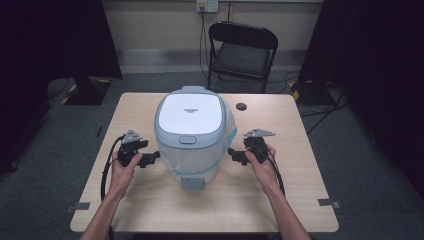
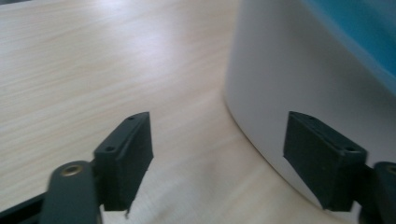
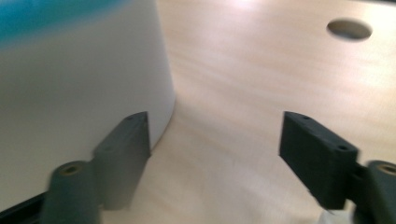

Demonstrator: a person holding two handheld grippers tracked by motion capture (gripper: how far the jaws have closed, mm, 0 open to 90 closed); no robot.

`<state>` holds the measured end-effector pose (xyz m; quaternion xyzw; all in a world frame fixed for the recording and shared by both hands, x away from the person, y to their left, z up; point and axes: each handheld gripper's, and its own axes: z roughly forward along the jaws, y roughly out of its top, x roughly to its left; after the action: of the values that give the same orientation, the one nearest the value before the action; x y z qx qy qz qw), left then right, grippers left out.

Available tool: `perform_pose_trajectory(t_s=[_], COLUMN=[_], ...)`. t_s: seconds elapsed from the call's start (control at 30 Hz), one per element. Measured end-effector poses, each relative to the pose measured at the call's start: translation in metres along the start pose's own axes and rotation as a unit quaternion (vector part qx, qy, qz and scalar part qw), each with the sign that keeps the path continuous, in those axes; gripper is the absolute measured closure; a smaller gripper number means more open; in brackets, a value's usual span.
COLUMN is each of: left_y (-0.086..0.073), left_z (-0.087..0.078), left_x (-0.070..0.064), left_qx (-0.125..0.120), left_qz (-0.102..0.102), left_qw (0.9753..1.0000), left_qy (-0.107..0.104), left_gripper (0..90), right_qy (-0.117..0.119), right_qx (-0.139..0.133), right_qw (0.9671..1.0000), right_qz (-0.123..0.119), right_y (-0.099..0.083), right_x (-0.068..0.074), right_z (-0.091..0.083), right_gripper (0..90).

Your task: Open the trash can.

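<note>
**Mia:** What is that big thing in the middle of the table [image 1: 150,210]?

**Ben:** It is a white bin [image 1: 190,145] with a flat lid [image 1: 190,114] on top. The lid is shut. It has a grey rim and a small grey button at the front. A thin plastic bag [image 1: 231,125] peeks out at the bin's right side, and a blue band goes around the bin lower down.

**Mia:** Where are the two tongs?

**Ben:** One is on each side of the bin. The left gripper [image 1: 150,157] is just beside the bin's left wall. The right gripper [image 1: 234,155] is just beside its right wall. A hand holds each one, the left hand [image 1: 122,167] and the right hand [image 1: 260,162].

**Mia:** Are the tongs open?

**Ben:** Yes, both. In the left gripper view, the left gripper [image 2: 217,158] has its jaws far apart, and nothing is between them but wood. The white wall of the bin [image 2: 289,70] is right behind one jaw. I cannot tell if it touches.

**Mia:** And the other one?

**Ben:** The same. In the right gripper view, the right gripper [image 3: 215,158] is wide open too. The bin [image 3: 79,84] is close by one jaw. There is a round hole [image 3: 349,29] in the table farther off.

**Mia:** What is behind the table?

**Ben:** A black chair [image 1: 242,50], standing on the grey floor.
</note>
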<state>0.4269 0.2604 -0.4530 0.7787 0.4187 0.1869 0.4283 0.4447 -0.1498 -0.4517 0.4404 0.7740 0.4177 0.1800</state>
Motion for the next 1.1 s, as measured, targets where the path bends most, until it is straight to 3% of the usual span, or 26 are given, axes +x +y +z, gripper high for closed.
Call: perform_pose_trajectory(t_s=[0.1, 0.17, 0.3, 0.5, 0.57, 0.73, 0.87, 0.93, 1.1], left_y=[-0.003, -0.005, -0.010, -0.021, -0.026, -0.033, -0.039, -0.040, -0.041], left_z=[-0.008, -0.021, -0.032, -0.043, -0.044, -0.045, -0.047, -0.044, -0.031], left_x=[-0.009, -0.015, -0.022, -0.047, -0.051, -0.061, -0.075, -0.090, -0.109], left_qx=[-0.008, -0.024, -0.042, -0.038, -0.047, -0.041, -0.031, -0.015, -0.018], left_qz=[0.010, -0.001, -0.005, 0.008, -0.005, -0.024, -0.009, 0.014, 0.025], left_qw=[0.9999, 0.9993, 0.9984, 0.9979, 0.9964, 0.9951, 0.9932, 0.9905, 0.9869], left_qy=[-0.008, -0.028, -0.037, -0.052, -0.070, -0.086, -0.112, -0.136, -0.159], left_gripper=[21.5, 21.4, 23.5, 32.1, 32.7, 33.5, 39.4, 47.0, 56.4], right_qy=[-0.006, -0.018, -0.012, -0.015, -0.015, -0.016, -0.021, -0.027, -0.035], right_qx=[0.009, 0.012, 0.003, 0.024, 0.033, 0.045, 0.061, 0.064, 0.054], right_qw=[0.9999, 0.9997, 0.9999, 0.9996, 0.9994, 0.9988, 0.9979, 0.9974, 0.9973], right_qz=[-0.007, -0.013, -0.005, -0.001, 0.001, -0.004, -0.007, -0.023, -0.035], right_y=[-0.009, -0.016, -0.033, -0.066, -0.073, -0.083, -0.088, -0.089, -0.093], right_x=[-0.001, -0.001, -0.001, -0.003, -0.001, 0.002, 0.001, 0.003, 0.006], right_z=[-0.004, -0.010, -0.027, -0.042, -0.045, -0.050, -0.046, -0.045, -0.044], right_gripper=[20.1, 20.1, 19.8, 20.0, 20.6, 21.0, 20.4, 18.6, 18.2])
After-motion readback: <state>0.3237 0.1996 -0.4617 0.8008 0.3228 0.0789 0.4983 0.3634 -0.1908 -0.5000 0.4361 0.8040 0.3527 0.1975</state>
